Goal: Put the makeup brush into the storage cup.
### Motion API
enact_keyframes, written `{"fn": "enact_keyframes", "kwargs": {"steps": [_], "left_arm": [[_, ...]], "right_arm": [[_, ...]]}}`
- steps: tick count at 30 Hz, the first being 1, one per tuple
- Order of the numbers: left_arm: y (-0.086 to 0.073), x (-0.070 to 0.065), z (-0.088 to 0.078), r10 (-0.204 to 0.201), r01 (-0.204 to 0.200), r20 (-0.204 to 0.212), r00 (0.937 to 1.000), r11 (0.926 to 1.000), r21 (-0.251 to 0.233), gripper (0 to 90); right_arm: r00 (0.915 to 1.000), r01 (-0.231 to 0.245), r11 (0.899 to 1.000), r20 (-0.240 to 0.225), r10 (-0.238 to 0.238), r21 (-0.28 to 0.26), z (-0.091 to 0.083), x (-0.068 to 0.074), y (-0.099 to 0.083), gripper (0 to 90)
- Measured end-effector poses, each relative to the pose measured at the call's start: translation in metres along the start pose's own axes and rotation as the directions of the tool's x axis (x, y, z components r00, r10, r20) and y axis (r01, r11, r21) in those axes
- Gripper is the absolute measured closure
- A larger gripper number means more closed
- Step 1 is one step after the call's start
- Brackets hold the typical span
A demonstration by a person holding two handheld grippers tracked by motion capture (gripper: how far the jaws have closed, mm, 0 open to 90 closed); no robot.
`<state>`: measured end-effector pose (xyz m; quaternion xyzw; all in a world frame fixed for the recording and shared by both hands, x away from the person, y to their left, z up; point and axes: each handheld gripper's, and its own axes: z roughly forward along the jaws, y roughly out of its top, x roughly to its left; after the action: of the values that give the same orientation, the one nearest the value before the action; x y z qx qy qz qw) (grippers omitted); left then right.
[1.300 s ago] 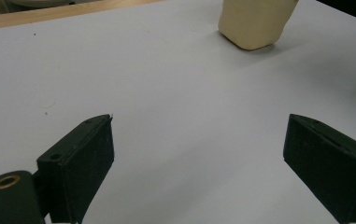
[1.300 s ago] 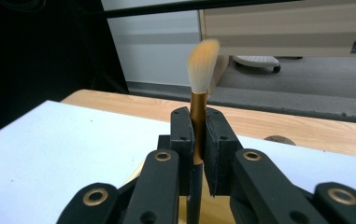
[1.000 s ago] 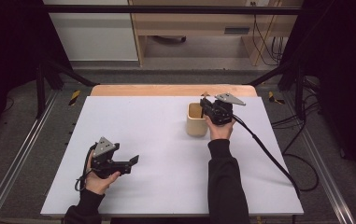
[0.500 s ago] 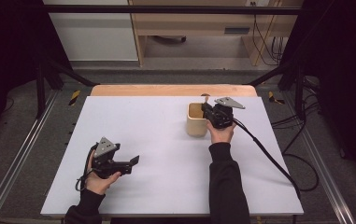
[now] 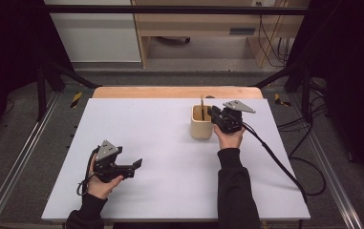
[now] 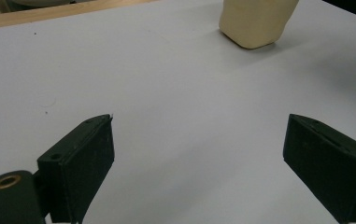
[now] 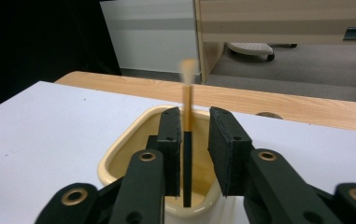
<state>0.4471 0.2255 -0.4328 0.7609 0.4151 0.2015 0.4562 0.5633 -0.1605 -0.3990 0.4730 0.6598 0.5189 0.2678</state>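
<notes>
My right gripper (image 7: pixel 192 154) jaws have just been opening, freeing the unlabelled stick (image 7: pixel 187 140) standing between them in the cream cup (image 5: pixel 201 123); my left gripper (image 6: pixel 199 163) gapes empty.

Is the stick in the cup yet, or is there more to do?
Nearly done. The stick already stands upright with its dark lower end down inside the cream cup. The right gripper has just been opening its jaws; the stick is between them, with a gap on one side. What seems left is pulling that gripper away. The left gripper rests open over the white table, holding nothing.
</notes>
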Motion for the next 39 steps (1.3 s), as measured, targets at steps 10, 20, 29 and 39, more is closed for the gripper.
{"fn": "enact_keyframes", "kwargs": {"steps": [10,20,29,39], "left_arm": [[0.001,-0.001,-0.001,0.001,-0.001,0.004,1.0000,1.0000,-0.007,8.4],[0.001,-0.001,-0.002,0.005,-0.005,0.003,1.0000,0.9999,-0.013,8.3],[0.001,-0.001,-0.003,0.004,-0.004,0.003,1.0000,0.9998,-0.019,8.2],[0.001,0.001,-0.006,0.006,-0.006,0.001,1.0000,0.9997,-0.022,8.0]], "right_arm": [[0.9989,0.027,1.000,-0.039,-0.027,0.008,-0.028,0.002,-0.002,54.7],[0.9950,0.062,0.998,-0.079,-0.061,0.003,-0.062,0.004,-0.005,42.7],[0.9874,0.111,0.993,-0.116,-0.107,0.025,-0.089,0.006,-0.017,29.6],[0.9869,0.111,0.993,-0.123,-0.105,0.047,-0.112,-0.001,-0.033,14.3]]}}
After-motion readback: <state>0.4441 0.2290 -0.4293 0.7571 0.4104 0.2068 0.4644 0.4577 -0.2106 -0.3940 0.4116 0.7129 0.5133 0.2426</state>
